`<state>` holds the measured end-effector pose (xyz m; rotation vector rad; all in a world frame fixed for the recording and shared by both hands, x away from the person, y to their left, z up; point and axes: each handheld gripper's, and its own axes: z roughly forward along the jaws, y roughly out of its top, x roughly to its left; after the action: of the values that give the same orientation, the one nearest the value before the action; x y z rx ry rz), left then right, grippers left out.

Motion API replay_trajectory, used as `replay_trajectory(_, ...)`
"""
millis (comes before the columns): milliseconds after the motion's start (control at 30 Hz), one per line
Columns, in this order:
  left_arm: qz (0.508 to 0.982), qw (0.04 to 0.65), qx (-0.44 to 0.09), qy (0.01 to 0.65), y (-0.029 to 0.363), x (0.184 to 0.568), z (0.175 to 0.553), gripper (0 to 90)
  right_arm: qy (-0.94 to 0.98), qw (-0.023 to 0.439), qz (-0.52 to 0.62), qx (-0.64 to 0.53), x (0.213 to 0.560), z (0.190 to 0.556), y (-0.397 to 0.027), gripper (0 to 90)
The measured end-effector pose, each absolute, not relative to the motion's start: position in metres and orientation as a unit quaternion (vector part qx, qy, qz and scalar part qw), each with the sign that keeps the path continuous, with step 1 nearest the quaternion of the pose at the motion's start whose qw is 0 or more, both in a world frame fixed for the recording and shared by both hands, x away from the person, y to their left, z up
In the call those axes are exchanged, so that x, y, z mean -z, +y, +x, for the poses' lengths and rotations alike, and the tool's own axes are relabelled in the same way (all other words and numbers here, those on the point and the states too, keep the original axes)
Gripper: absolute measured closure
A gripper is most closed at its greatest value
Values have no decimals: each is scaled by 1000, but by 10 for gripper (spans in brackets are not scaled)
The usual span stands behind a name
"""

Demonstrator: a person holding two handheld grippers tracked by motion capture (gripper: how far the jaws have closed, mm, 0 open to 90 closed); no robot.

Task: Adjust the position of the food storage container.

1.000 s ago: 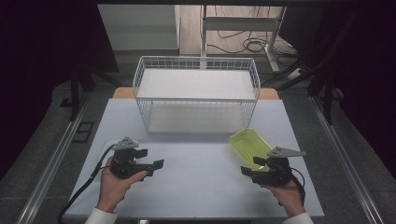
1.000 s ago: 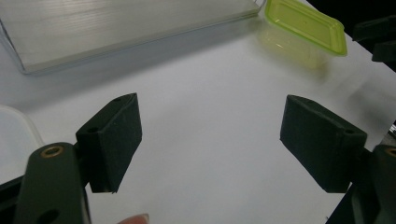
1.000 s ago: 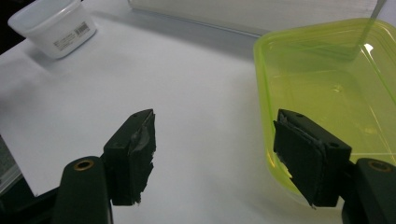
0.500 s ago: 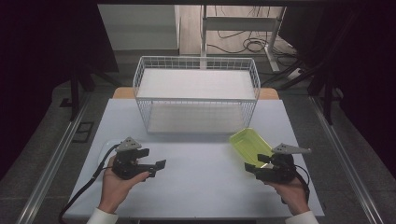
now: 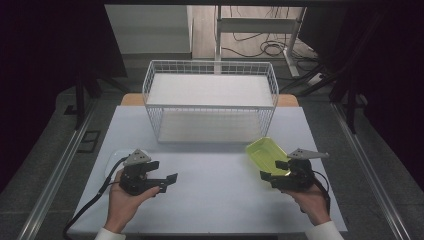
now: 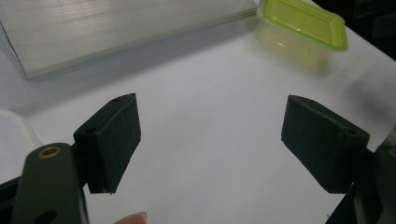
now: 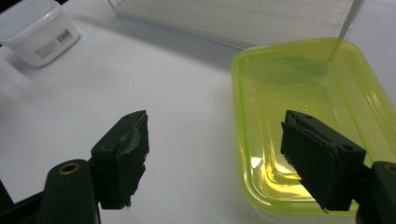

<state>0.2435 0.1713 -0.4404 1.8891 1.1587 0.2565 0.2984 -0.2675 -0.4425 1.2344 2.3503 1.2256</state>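
A: Two containers, one basket, one worktop [image 5: 215, 200]: white, matte, flat. The wire basket [image 5: 210, 102] at the far side is a white grid with a pale ribbed sheet lining its floor.

B: And the task's thing?

A: None is named; my guess is the yellow-green tub [image 7: 308, 126]. It's translucent glossy plastic, a rounded rectangle with a rim, empty, lying on the worktop near the basket's right front corner.

B: Which hand is nearer?

A: The right tool [image 7: 215, 158], clearly. Its jaws are spread wide and hold nothing; one hangs over the tub's near end, the other over bare worktop, so they straddle the tub's long wall. The long axis runs away from that tool, toward the basket.

B: The left?

A: The left tool [image 6: 210, 140] is also spread and empty, well apart from the tub. A white lidded box [image 7: 39, 32] with a barcode label lies just beside it.
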Motion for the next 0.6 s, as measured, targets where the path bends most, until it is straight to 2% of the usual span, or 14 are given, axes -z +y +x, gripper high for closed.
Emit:
replay_trajectory(200, 754, 452, -88, 469, 169, 441, 247, 196, 796, 110, 435, -406, 439, 307, -273, 249)
replay_trajectory(300, 760, 435, -101, 472, 169, 444, 248, 197, 794, 117, 439, -403, 438, 313, -274, 256)
replay_trajectory(467, 754, 449, -84, 471, 171, 442, 253, 198, 792, 121, 452, -392, 439, 320, -279, 288)
replay_trajectory(600, 753, 446, -90, 475, 176, 440, 257, 197, 794, 115, 468, -370, 438, 327, -281, 298)
